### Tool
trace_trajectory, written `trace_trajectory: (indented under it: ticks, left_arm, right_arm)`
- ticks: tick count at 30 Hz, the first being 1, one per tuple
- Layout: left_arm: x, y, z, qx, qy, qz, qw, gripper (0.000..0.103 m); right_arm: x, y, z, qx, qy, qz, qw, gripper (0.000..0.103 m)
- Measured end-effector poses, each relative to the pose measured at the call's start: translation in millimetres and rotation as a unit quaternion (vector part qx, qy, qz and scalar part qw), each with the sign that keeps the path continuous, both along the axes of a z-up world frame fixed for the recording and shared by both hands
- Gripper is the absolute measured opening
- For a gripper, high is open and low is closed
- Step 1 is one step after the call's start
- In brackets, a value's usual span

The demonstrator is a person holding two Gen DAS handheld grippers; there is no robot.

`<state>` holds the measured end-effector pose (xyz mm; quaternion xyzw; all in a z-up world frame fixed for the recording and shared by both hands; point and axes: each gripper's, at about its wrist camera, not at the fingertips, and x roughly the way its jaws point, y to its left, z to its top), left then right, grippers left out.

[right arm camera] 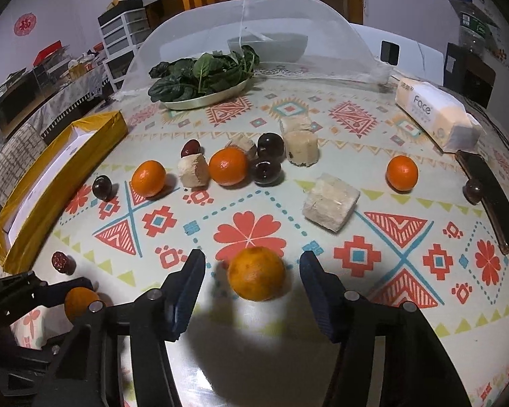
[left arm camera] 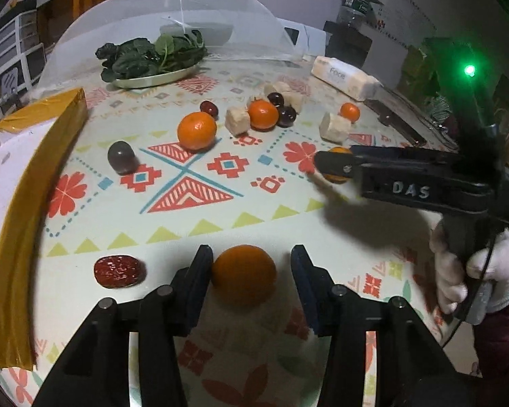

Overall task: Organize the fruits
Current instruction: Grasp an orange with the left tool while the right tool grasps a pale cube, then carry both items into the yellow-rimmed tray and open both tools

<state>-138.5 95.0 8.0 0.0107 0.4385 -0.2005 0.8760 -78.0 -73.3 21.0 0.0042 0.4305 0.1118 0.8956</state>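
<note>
A patterned tablecloth (right arm camera: pixel 373 203) covers the table, and a large white mesh food cover (right arm camera: pixel 288 27) stands at its far side, with a metal plate of dark leafy greens (right arm camera: pixel 203 78) just in front of it. Along the left edge lies a long yellow-rimmed box (right arm camera: pixel 68 166), its white inside showing. A wrapped pack of tissues (right arm camera: pixel 434 115) sits at the far right. Scattered mid-table are pale cut chunks (right arm camera: pixel 331 201), several more tangerines (right arm camera: pixel 228 166) and dark round fruits (right arm camera: pixel 270 146). The left gripper (left arm camera: pixel 251 273) points down at the cloth with a tangerine (left arm camera: pixel 243 273) lying between its fingers; the left pad touches or nearly touches the fruit, while a clear gap stays on the right, so the jaws are unclenched around it, not gripping. A wrinkled red date (left arm camera: pixel 118 271) lies just left of that gripper. The right gripper (right arm camera: pixel 252 281) likewise straddles another tangerine (right arm camera: pixel 256 274), which rests on the cloth midway between the fingers with space on both sides, so this claw is also released. In the left wrist view the right gripper is seen from the side, held by a white-gloved hand (left arm camera: pixel 478 271).
</note>
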Motion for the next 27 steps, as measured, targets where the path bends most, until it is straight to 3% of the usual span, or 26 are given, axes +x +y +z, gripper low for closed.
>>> trace_trajectory:
  ticks: [2,6,13,15,20,24,27]
  left_arm:
    - [0,0,-1,0.008,-0.004,0.006,0.9999,0.035]
    - [-1,3,-1,0.009,-0.006,0.013,0.9999,0.035]
    - [-2,11,1,-0.010,0.002,0.023,0.9997,0.035]
    - [-2,15,2,-0.015,0.004,0.026,0.9995,0.035]
    - [-4,29,11,-0.037,0.004,0.041,0.9985,0.035]
    - [-5,59,28,-0.059,-0.005,0.075,0.9954,0.035]
    - [-3,94,42,-0.072,-0.017,0.117,0.9903,0.035]
  right_arm:
    - [-3,-10,10,0.003,-0.016,-0.013,1.000,0.062]
    - [10,-31,21,-0.013,-0.027,-0.054,0.998,0.062]
    - [49,-39,2,-0.033,-0.006,-0.075,0.997,0.062]
    - [53,-35,-1,-0.033,-0.001,-0.070,0.997,0.039]
    - [50,-35,2,-0.011,0.006,-0.066,0.998,0.039]
    - [31,-29,25,0.008,-0.022,-0.064,0.998,0.039]
    - [13,-3,55,0.033,-0.049,-0.026,0.998,0.039]
